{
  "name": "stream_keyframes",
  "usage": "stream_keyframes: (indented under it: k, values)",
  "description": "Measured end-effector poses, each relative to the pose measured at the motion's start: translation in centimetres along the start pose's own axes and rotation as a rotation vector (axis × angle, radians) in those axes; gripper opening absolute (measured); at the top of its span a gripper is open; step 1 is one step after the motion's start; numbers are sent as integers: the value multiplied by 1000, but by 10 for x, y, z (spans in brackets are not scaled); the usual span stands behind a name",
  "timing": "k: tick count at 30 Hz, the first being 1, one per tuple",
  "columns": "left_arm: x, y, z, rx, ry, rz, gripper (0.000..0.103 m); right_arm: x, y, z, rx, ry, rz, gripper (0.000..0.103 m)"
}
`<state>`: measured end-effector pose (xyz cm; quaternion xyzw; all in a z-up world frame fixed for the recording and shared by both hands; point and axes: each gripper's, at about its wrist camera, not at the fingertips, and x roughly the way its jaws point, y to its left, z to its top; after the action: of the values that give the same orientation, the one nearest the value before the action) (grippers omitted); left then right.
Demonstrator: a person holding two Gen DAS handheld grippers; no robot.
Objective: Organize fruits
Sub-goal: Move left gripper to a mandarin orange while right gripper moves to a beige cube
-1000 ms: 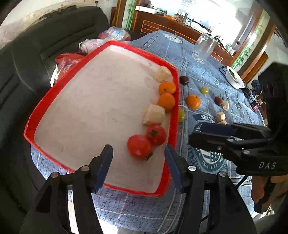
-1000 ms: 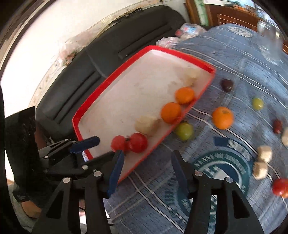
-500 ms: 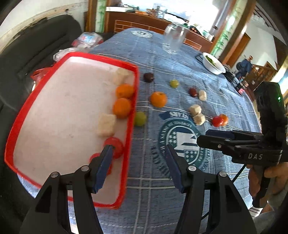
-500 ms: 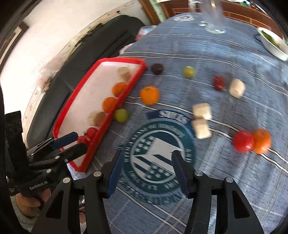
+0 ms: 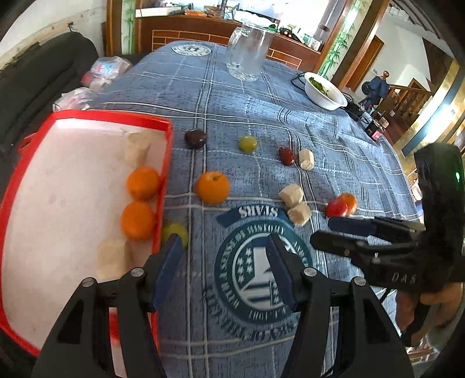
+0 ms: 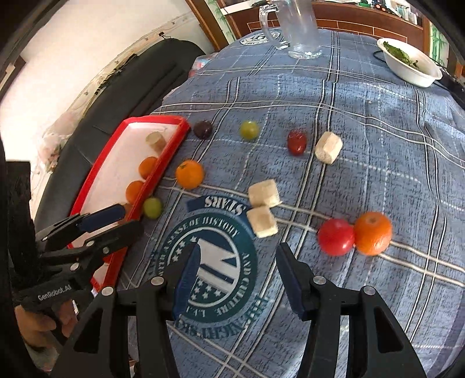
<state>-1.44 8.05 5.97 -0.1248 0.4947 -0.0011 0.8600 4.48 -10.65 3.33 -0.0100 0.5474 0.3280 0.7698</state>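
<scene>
Left gripper (image 5: 223, 256) hovers empty, jaws apart, above the blue plaid tablecloth (image 5: 334, 122) at the right edge of the red tray (image 5: 167, 151). Right gripper (image 6: 235, 270) also empty, jaws apart, over the round printed emblem (image 6: 212, 261) near the cloth's front edge.

Tray sits at the cloth's left edge. Along its right wall: pale cube (image 5: 136, 146) at the far corner, then two oranges (image 5: 143, 183) (image 5: 137, 220), then another pale cube (image 5: 112, 256). Red smear low in the left wrist view behind the finger, blurred, cannot tell what it is.

Loose on the cloth: green grape (image 6: 152, 207) touching the tray's outer wall; the left view shows it half hidden by the left finger. Orange (image 6: 189, 174) just right of the tray. Far row: dark plum (image 6: 203, 129), green fruit (image 6: 249, 130), dark red fruit (image 6: 296, 142), pale cube (image 6: 328, 147). Two pale cubes (image 6: 264, 192) (image 6: 262, 221) touching, mid-cloth above the emblem. Tomato (image 6: 336, 237) and orange (image 6: 373, 233) touching, right of the right gripper; the left view has them partly blocked by the right gripper's fingers.

Far edge of the cloth: glass mug (image 6: 300, 27), handle visible only in the right view. White bowl with greens (image 6: 408, 61) at the far right. Plastic bags (image 5: 106, 68) and black sofa (image 5: 37, 75) beyond the tray; the bags are clear only in the left view.
</scene>
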Motion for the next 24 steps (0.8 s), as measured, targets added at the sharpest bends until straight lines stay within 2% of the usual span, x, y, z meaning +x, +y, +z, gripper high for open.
stream_keyframes:
  k: [5,7,11,23,24]
  values:
    - [17,3,24,-28,12,-42,59,7,-5,10,20,-2,-23,55]
    - [22,4,30,-30,9,-61,59,9,-6,12,20,-2,-31,51]
    - [31,3,36,-4,22,-62,58,14,-4,16,9,-2,-49,49]
    - [66,-1,46,68,71,5,55,29,-6,22,7,13,-91,45]
    - [69,1,47,66,75,9,49,30,-6,22,5,15,-94,45]
